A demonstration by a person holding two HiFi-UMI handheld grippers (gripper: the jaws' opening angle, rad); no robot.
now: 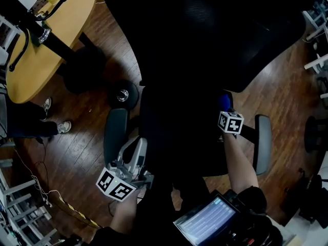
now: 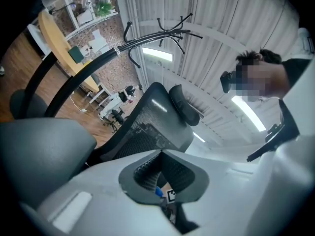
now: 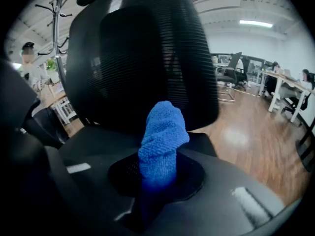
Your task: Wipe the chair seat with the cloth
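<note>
A black office chair fills the middle of the head view, its dark seat [image 1: 174,137] below the mesh backrest [image 1: 205,35]. My right gripper [image 1: 224,107] is over the seat's right side, shut on a blue cloth [image 1: 224,101]. In the right gripper view the cloth [image 3: 162,136] sticks up out of the gripper [image 3: 160,168], with the seat [image 3: 98,141] and backrest [image 3: 142,58] beyond. My left gripper [image 1: 139,144] hangs by the seat's front left corner, near the left armrest [image 1: 116,136]. It is shut on nothing [image 2: 160,154] and points up at the backrest [image 2: 152,117].
The right armrest [image 1: 263,143] flanks the seat. A round wooden table [image 1: 51,40] with a black coat stand [image 1: 31,27] is at the far left; a person's shoes [image 1: 57,127] are beside it. Cables [image 1: 51,199] lie on the wooden floor. Desks and chairs [image 3: 275,82] stand far off.
</note>
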